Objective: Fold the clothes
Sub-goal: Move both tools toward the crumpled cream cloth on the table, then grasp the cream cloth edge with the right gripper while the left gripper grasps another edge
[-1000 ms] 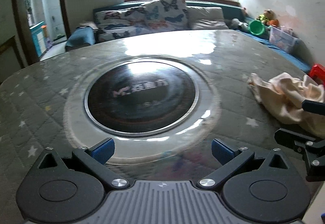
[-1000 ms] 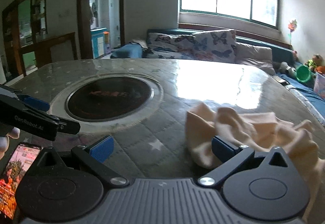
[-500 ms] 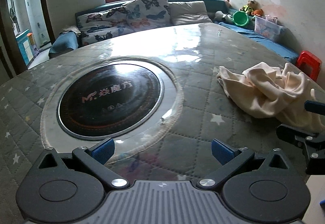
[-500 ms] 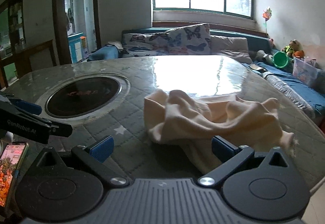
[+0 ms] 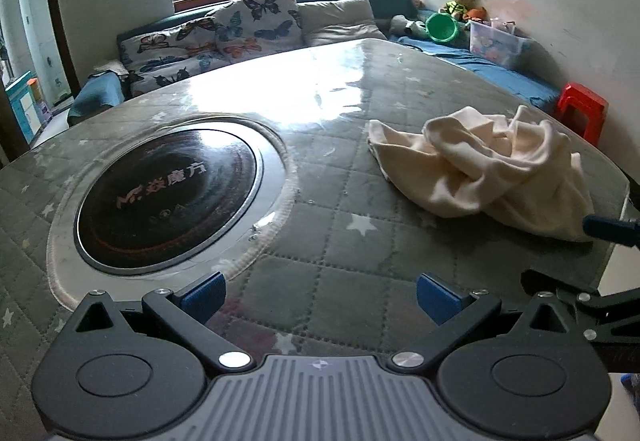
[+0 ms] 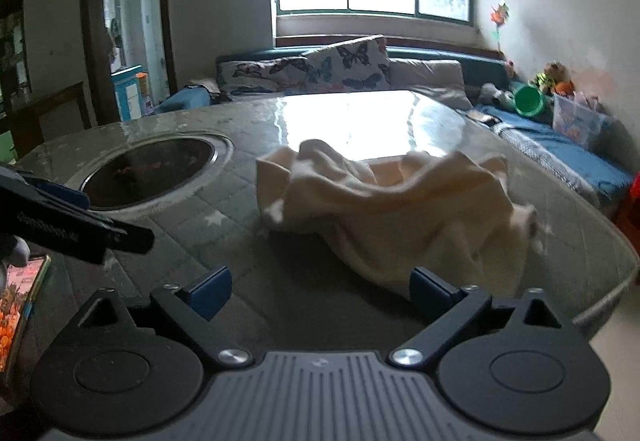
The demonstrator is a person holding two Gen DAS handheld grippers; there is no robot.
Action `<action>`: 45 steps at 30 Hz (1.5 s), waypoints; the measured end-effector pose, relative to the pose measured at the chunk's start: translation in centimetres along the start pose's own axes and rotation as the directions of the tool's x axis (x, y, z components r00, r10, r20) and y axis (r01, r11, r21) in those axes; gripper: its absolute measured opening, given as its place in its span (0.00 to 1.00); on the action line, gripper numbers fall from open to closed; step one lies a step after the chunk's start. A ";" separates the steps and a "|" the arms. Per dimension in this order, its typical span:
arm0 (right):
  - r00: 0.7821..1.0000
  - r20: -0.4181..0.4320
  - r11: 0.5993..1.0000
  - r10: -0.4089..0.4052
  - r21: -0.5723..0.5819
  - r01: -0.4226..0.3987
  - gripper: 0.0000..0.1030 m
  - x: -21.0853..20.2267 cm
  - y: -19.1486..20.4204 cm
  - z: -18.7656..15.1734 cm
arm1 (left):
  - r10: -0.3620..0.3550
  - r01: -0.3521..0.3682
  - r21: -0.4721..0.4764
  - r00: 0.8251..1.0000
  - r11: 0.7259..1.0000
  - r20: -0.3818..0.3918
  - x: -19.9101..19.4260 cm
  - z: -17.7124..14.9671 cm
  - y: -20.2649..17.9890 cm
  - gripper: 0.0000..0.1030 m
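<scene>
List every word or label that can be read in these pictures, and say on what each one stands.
"炎魔方", after a stylised logo I cannot read for certain: on the black round cooktop set in the table.
Pale lettering on the left gripper's arm: too blurred to read.
Phone screen: no legible text.

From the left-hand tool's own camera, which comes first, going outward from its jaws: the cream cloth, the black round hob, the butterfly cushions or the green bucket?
1. Black round hob, ahead and left.
2. Cream cloth, ahead and right; too close to the hob to rank surely.
3. Butterfly cushions, beyond the table.
4. Green bucket, far right; too close to the cushions to rank surely.
</scene>
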State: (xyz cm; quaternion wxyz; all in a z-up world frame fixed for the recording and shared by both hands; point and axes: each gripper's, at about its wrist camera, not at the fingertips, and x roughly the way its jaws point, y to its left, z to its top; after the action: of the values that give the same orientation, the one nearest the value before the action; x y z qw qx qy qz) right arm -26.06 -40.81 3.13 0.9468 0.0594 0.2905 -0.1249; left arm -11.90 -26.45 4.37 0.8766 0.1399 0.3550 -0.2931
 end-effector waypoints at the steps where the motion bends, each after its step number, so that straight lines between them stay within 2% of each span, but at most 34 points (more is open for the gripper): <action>1: 1.000 -0.001 1.000 -0.005 0.006 0.005 0.92 0.0 -0.3 0.0 | -0.002 0.002 0.004 1.000 1.000 0.001 0.0 0.1 -0.1 1.00; 10: 0.999 -0.007 0.998 -0.049 0.038 0.049 0.83 1.0 -2.3 1.3 | -0.056 0.056 0.041 0.998 0.998 0.007 0.5 1.6 -0.8 0.99; 18: 0.994 0.038 0.993 -0.101 0.056 0.099 0.79 2.3 -3.9 3.6 | -0.087 0.089 0.067 0.996 0.994 -0.025 3.0 3.7 -1.0 0.91; 21: 0.991 0.059 0.991 -0.122 0.064 0.118 0.79 2.9 -4.6 4.8 | -0.096 0.097 0.055 0.995 0.994 -0.023 3.9 4.8 -0.8 0.88; 30: 0.979 0.073 0.979 -0.190 0.088 0.184 0.78 5.1 -6.9 6.9 | -0.075 0.075 -0.010 0.997 0.997 0.003 6.6 9.5 -0.1 0.89; 37: 0.981 0.019 0.974 -0.194 0.119 0.190 0.69 6.9 -8.8 7.0 | -0.136 0.130 -0.111 0.990 0.985 -0.046 10.5 11.7 0.5 0.88; 39: 0.983 0.003 0.975 -0.182 0.134 0.179 0.65 7.2 -9.1 6.7 | -0.165 0.155 -0.139 0.984 0.978 -0.063 11.6 12.0 0.6 0.79; 42: 0.987 -0.008 0.977 -0.163 0.136 0.162 0.57 7.2 -9.3 6.3 | -0.213 0.197 -0.155 0.972 0.968 -0.097 12.8 11.6 0.6 0.57; 43: 0.988 -0.012 0.979 -0.157 0.133 0.157 0.56 7.2 -9.2 6.1 | -0.226 0.209 -0.155 0.968 0.966 -0.106 13.1 11.5 0.6 0.41; 44: 0.988 -0.016 0.980 -0.152 0.131 0.152 0.53 7.2 -9.2 6.0 | -0.238 0.220 -0.158 0.965 0.963 -0.112 13.2 11.3 0.6 0.35; 45: 0.989 -0.017 0.980 -0.147 0.133 0.148 0.48 7.1 -9.2 6.0 | -0.249 0.231 -0.161 0.962 0.960 -0.107 13.2 11.2 0.7 0.24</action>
State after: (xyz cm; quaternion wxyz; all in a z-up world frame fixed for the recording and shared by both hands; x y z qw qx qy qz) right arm -19.65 -52.20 3.64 0.9278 0.1018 0.2884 -0.2136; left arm 2.14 -36.48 3.04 0.8181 0.0491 0.4449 -0.3610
